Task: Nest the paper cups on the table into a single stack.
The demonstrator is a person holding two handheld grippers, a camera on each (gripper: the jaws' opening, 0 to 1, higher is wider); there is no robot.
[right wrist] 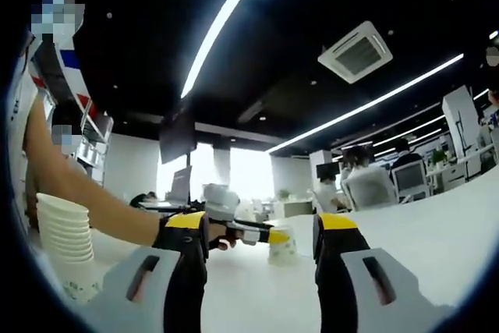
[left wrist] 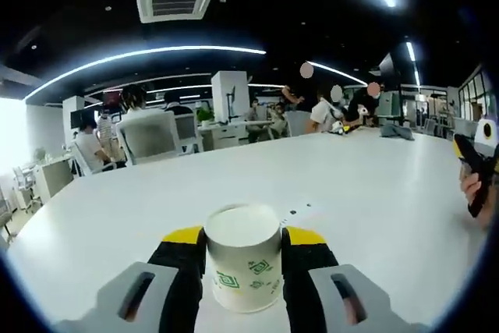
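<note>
The left gripper [left wrist: 243,259] was closed on a white paper cup with green print [left wrist: 242,267], upright above the white worktop [left wrist: 351,185]. The right gripper [right wrist: 261,247] was wide open, holding nothing. A stack of white paper cups [right wrist: 66,243] stood at the worktop's edge beside it.

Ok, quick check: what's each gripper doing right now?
Left gripper: shut on a paper cup, upright between its jaws.
Right gripper: open, holding nothing; a stack of cups stands off to its side.
</note>
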